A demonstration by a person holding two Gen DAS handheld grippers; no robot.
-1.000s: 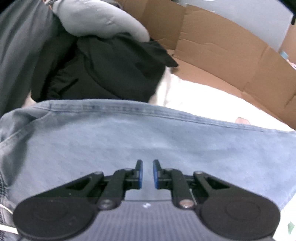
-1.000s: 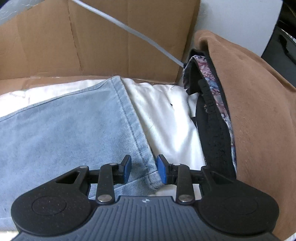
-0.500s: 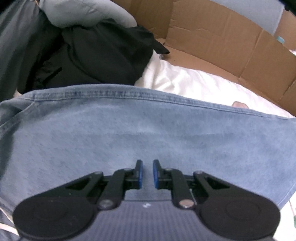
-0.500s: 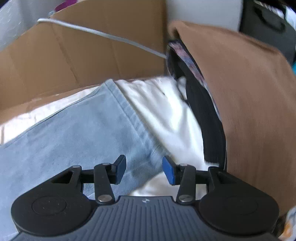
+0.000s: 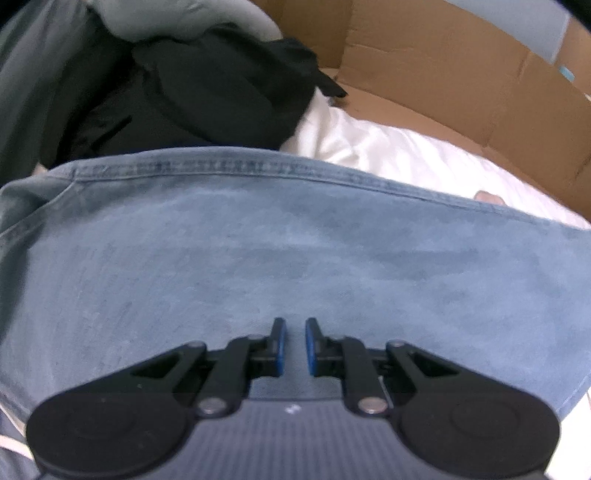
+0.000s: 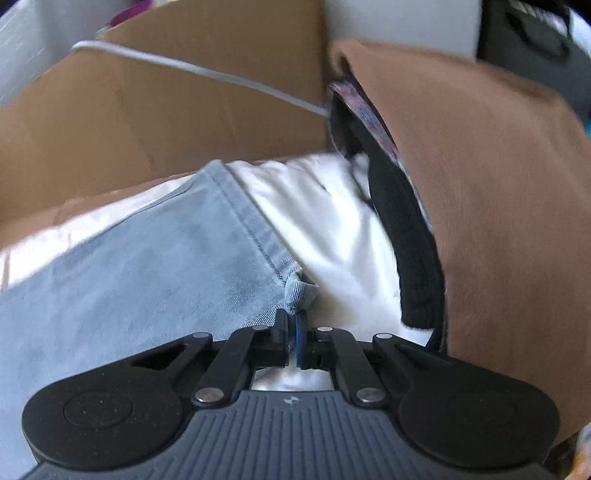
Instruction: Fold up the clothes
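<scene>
Light blue jeans [image 5: 295, 251] lie spread over a white sheet [image 5: 388, 155] and fill most of the left wrist view. My left gripper [image 5: 294, 345] sits low over the denim with its jaws nearly together, and denim fills the narrow gap between the blue pads. In the right wrist view the jeans [image 6: 147, 280] end at a stitched hem that runs toward me. My right gripper [image 6: 292, 332] is shut on the hem's near corner, and a small bunch of denim [image 6: 301, 291] sticks up just past the fingertips.
Brown cardboard walls [image 5: 461, 85] [image 6: 166, 110] stand behind the sheet. A black garment [image 5: 207, 99] and grey cloth [image 5: 177, 18] are piled at the left. At the right lie a brown cloth [image 6: 498, 203], a black ribbed garment [image 6: 410, 251] and a patterned strip [image 6: 365, 110].
The right gripper's jaws, open around the hem corner before, have closed on it, and the view has rolled. The left gripper has sunk a little, with its jaws unchanged.
</scene>
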